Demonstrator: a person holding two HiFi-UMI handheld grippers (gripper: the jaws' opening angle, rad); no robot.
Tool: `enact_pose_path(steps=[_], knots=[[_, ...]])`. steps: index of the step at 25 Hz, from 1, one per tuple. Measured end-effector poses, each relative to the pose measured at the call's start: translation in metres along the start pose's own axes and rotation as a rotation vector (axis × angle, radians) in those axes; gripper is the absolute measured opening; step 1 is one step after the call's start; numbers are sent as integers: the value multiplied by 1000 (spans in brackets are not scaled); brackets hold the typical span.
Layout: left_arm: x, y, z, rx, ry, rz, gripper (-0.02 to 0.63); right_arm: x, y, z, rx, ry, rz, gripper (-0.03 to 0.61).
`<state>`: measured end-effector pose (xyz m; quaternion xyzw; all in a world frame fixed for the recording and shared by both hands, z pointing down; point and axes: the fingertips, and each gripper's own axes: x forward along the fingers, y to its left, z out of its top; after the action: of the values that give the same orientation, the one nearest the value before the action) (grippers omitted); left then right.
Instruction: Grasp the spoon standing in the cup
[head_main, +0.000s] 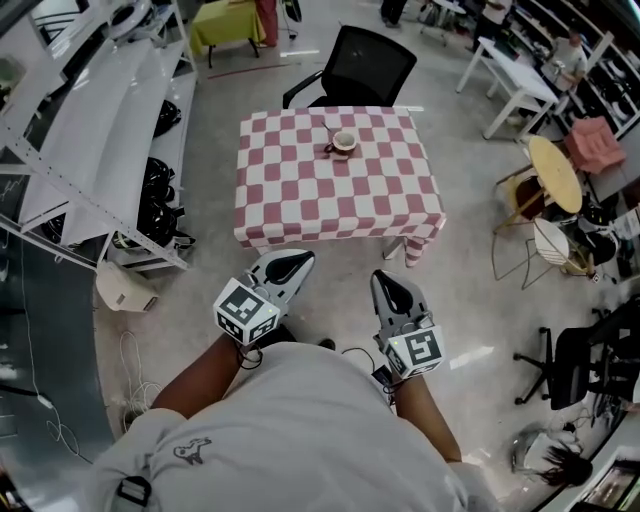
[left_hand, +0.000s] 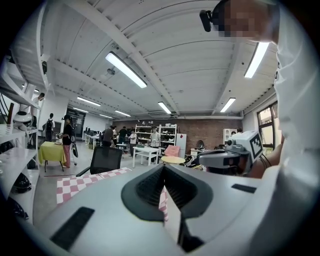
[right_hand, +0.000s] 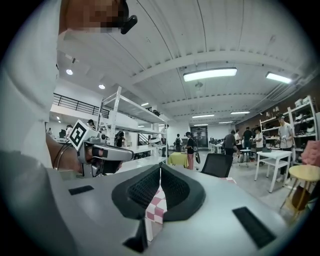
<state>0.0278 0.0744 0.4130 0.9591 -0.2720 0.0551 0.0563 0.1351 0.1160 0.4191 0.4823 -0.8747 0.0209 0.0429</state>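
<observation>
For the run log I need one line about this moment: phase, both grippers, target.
phase: approach not begun | left gripper: shut, empty | right gripper: shut, empty | spoon: in cup on checkered table, untouched

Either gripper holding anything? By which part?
Nothing held. Left gripper and right gripper are both shut, empty; the spoon sits untouched in the cup.

On the worktop (head_main: 300, 190) the cup (head_main: 344, 141) is too small for detail — the spoon (head_main: 329, 130) in the cup is only a thin dark line, its bowl hidden.
</observation>
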Motion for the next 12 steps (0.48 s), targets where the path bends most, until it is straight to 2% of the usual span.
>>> enact_pose_path(steps=[12], knots=[[46,27,-2,-14,19,-28,11,25,-40,-1,44,-1,-19,32]])
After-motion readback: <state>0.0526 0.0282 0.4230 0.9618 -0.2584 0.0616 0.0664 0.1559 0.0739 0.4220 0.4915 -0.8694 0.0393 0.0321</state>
